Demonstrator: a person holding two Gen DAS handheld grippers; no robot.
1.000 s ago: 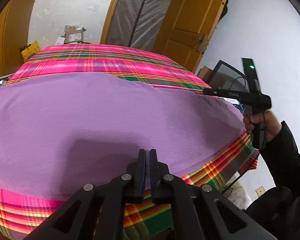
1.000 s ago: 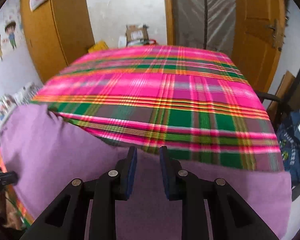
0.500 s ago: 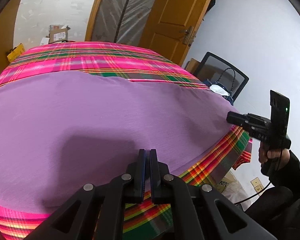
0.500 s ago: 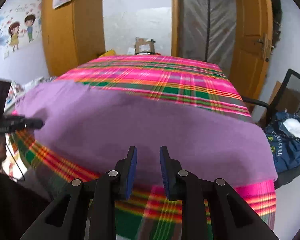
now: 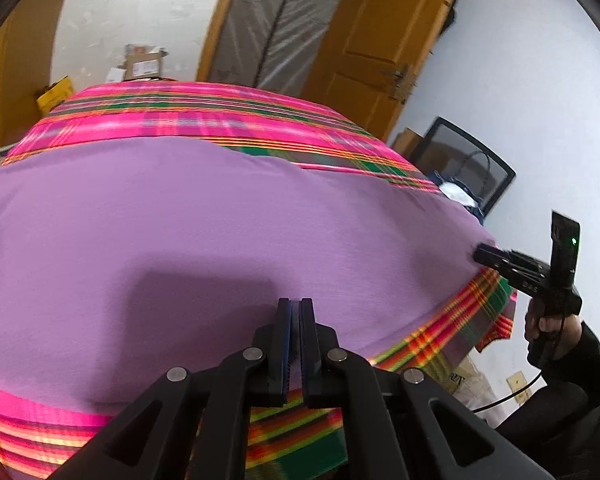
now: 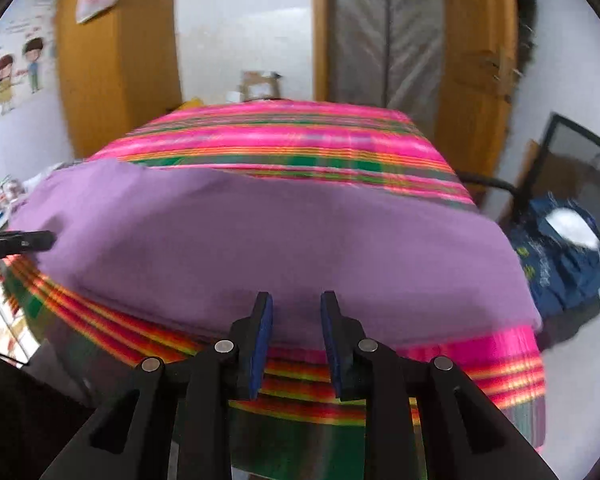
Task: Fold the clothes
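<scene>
Left gripper (image 5: 295,308): both fingers are pressed together, blue pads nearly meeting, with only a thin slit between them. In the left wrist view the tips sit at the near hem of the purple cloth (image 5: 204,232), at 6 o'clock; whether fabric is pinched in the slit cannot be told.

Right gripper (image 6: 296,304): fingers spread, a clear gap between the blue pads, nothing held between them. The tips lie over the near edge of the purple cloth (image 6: 268,240), and the fabric shows through the gap; contact cannot be confirmed.

In the left wrist view the right gripper (image 5: 484,254) appears at 3 o'clock, its dark tip at the right-hand corner of the cloth, carried by a hand (image 5: 548,326) in a dark sleeve (image 5: 588,364). In the right wrist view the left gripper (image 6: 40,240) enters at 9 o'clock, its tip at the left edge of the cloth.

Purple cloth: spread flat and wide across the near half of the table, which is covered by a plaid tablecloth (image 5: 204,120) in pink, green and orange. The plaid is exposed at 12 o'clock beyond the cloth and along the hanging front edge (image 6: 380,380) at 6 o'clock.

Background: wooden door (image 5: 380,32) at 1 o'clock, dark chair (image 6: 580,160) with a blue bag (image 6: 556,256) at 3 o'clock.
</scene>
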